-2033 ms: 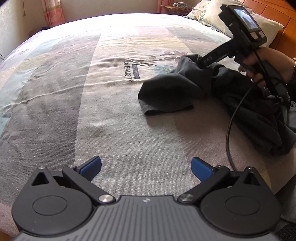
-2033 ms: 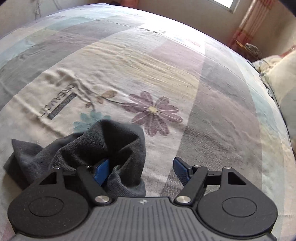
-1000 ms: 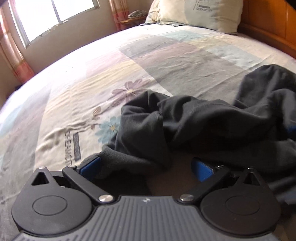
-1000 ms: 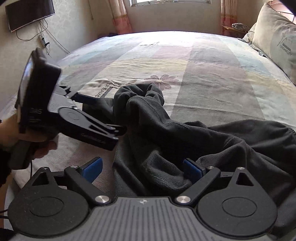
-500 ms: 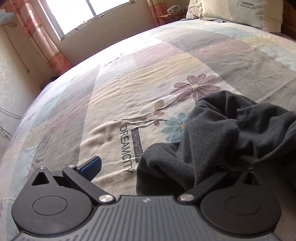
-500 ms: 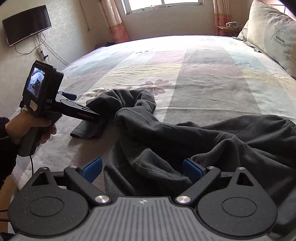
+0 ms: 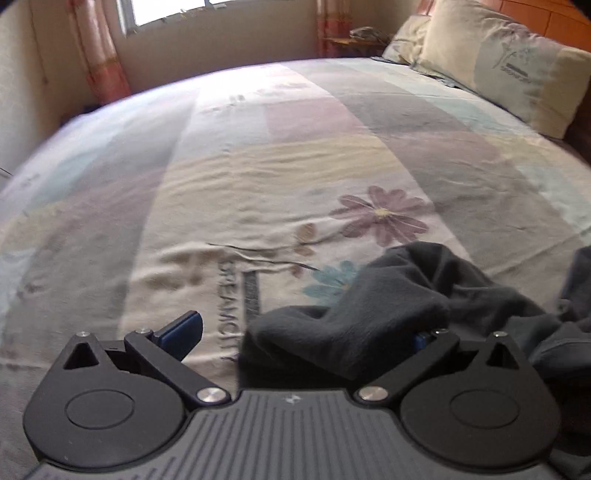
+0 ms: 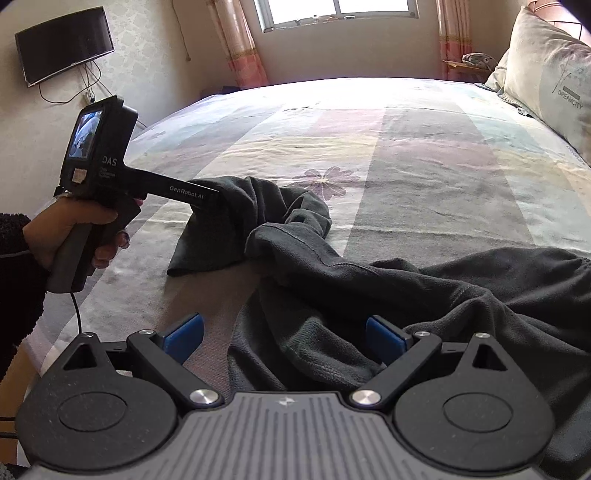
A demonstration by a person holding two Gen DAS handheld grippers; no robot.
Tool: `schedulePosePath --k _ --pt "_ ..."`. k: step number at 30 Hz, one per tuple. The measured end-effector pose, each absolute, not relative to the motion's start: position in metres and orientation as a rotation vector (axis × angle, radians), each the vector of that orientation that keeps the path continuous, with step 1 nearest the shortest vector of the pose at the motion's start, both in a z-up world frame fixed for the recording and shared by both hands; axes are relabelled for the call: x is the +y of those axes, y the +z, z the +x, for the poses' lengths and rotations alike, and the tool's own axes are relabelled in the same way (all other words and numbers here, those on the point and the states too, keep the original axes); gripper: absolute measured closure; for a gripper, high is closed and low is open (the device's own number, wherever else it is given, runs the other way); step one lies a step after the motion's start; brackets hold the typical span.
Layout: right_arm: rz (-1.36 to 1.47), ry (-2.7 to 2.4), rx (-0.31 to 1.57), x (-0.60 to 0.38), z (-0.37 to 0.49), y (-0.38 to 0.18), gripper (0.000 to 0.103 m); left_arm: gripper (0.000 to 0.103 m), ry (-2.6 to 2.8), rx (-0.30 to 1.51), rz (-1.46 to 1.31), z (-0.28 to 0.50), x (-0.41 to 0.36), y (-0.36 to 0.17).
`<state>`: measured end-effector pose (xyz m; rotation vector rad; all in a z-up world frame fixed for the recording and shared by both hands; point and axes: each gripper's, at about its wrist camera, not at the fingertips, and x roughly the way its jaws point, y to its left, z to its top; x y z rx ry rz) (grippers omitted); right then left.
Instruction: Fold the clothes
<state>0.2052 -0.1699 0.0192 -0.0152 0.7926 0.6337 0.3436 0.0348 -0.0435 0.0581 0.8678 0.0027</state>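
A dark grey garment (image 8: 424, 280) lies crumpled on the bed, one leg or sleeve (image 8: 221, 221) stretched toward the left. My left gripper (image 7: 303, 332) is open; the sleeve end (image 7: 354, 317) bunches between its fingers and covers the right pad. In the right wrist view the left gripper's (image 8: 218, 197) tips are buried in that sleeve. My right gripper (image 8: 284, 336) is open, low over the garment's hem (image 8: 314, 354), which lies between its blue pads.
The patterned bedspread (image 7: 258, 177) with a purple flower (image 7: 380, 218) stretches ahead. Pillows (image 7: 498, 70) lie at the right by the headboard. A wall TV (image 8: 62, 44) and a window (image 8: 340, 14) are beyond the bed. A nightstand (image 8: 465, 66) stands by the pillows.
The left gripper has shifted slightly forward and tilted up over the sleeve end, staying open. The right gripper has held its place over the hem, and the garment has stretched slightly.
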Motion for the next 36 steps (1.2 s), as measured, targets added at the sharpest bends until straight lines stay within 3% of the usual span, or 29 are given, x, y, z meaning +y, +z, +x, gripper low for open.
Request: schedulePosePath --k 7,19,25,36 --pt "-0.028 0.634 0.801 -0.165 0.203 0.017 0.006 0.001 0.191 0.824 0.212 0.36 0.021 -0.056" --pt "-0.013 0.622 0.806 -0.172 0.204 0.012 0.005 0.001 0.396 0.794 0.208 0.374 0.094 -0.039" --pt "-0.024 0.628 0.813 -0.165 0.205 0.009 0.005 0.001 0.153 0.865 0.216 0.363 0.066 -0.058" --pt "-0.024 0.614 0.825 -0.167 0.206 0.007 0.004 0.001 0.133 0.828 0.156 0.385 0.057 -0.069"
